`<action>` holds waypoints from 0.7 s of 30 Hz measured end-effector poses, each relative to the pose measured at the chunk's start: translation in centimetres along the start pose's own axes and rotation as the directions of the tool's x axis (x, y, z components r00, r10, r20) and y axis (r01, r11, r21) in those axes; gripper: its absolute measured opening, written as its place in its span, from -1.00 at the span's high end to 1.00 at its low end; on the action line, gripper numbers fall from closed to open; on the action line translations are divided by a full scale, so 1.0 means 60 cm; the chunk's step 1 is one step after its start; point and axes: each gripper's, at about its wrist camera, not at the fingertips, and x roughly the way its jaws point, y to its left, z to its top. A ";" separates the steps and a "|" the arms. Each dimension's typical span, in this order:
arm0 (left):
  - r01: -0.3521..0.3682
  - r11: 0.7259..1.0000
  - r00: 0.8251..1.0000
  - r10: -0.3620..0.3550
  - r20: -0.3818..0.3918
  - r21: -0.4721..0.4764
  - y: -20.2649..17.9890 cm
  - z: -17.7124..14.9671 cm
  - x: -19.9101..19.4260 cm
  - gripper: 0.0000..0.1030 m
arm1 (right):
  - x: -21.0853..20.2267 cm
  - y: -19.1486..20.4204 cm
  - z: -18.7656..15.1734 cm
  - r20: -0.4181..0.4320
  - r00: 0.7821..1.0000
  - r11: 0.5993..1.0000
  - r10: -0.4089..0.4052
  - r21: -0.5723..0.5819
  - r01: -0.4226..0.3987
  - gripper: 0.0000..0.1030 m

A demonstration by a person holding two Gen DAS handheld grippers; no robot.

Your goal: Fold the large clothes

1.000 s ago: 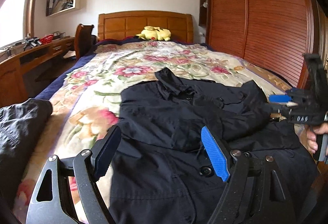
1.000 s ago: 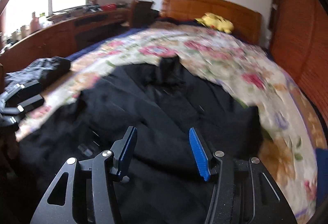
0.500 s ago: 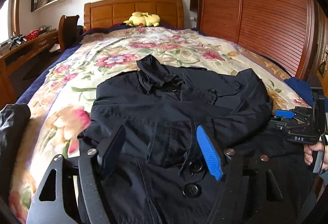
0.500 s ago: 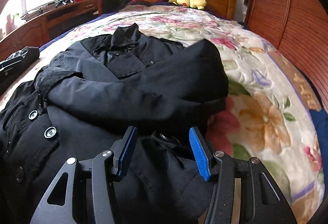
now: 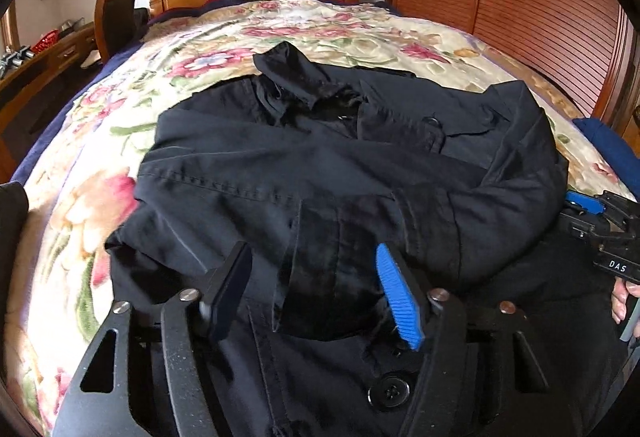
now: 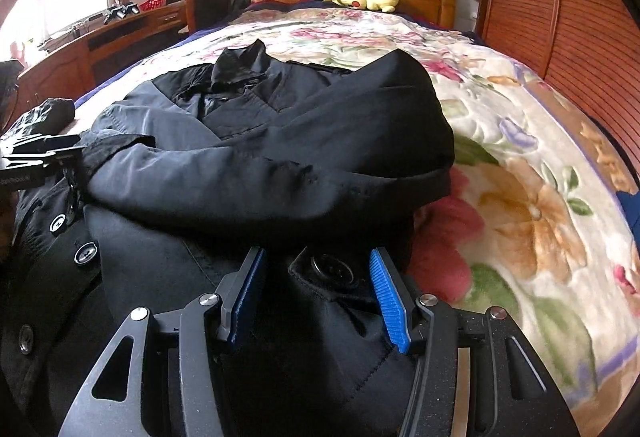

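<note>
Both grippers have dropped lower and closer over the black coat (image 5: 320,165) since a second ago. It's lying on the floral bedspread (image 5: 120,125), sleeves crossed over the front. Left gripper (image 5: 316,289) is closing, jaws still apart with a sleeve cuff between them, pads not pressing yet. Right gripper (image 6: 316,293) sits half open over a buttoned flap, gripping nothing.
</note>
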 end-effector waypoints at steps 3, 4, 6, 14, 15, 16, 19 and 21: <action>0.046 0.999 0.999 -0.046 -0.014 -0.001 -0.001 -0.003 0.005 0.27 | -0.004 0.007 -0.002 0.009 1.000 1.000 -0.015 -0.006 0.015 -0.07; 0.060 0.998 0.998 -0.060 -0.024 0.002 -0.004 -0.006 0.007 0.38 | -0.005 0.010 -0.004 0.011 1.000 1.000 -0.022 -0.010 0.022 -0.07; 0.060 0.998 0.998 -0.059 -0.031 0.016 -0.010 -0.008 0.008 0.70 | -0.009 0.013 -0.005 0.022 0.999 0.999 -0.039 -0.012 0.039 -0.07; -0.027 0.996 0.997 0.021 0.068 0.084 -0.021 0.005 -0.061 0.87 | -0.019 -0.001 -0.011 0.044 0.998 0.998 -0.044 0.047 0.042 -0.07; -0.046 0.995 0.995 0.039 0.086 0.083 -0.013 0.010 -0.073 0.88 | -0.019 -0.002 -0.012 0.045 0.998 0.998 -0.043 0.050 0.040 -0.07; -0.062 0.995 0.993 0.054 0.103 0.078 -0.003 0.016 -0.086 0.88 | -0.020 -0.002 -0.012 0.046 0.998 0.998 -0.042 0.051 0.040 -0.07; -0.128 0.991 0.980 0.119 0.160 0.048 0.038 0.036 -0.134 0.88 | -0.019 -0.001 -0.013 0.043 0.998 0.998 -0.040 0.050 0.038 -0.07; -0.155 0.987 0.971 0.147 0.187 0.032 0.058 0.046 -0.155 0.88 | -0.016 -0.001 -0.013 0.036 0.999 0.998 -0.037 0.048 0.035 -0.07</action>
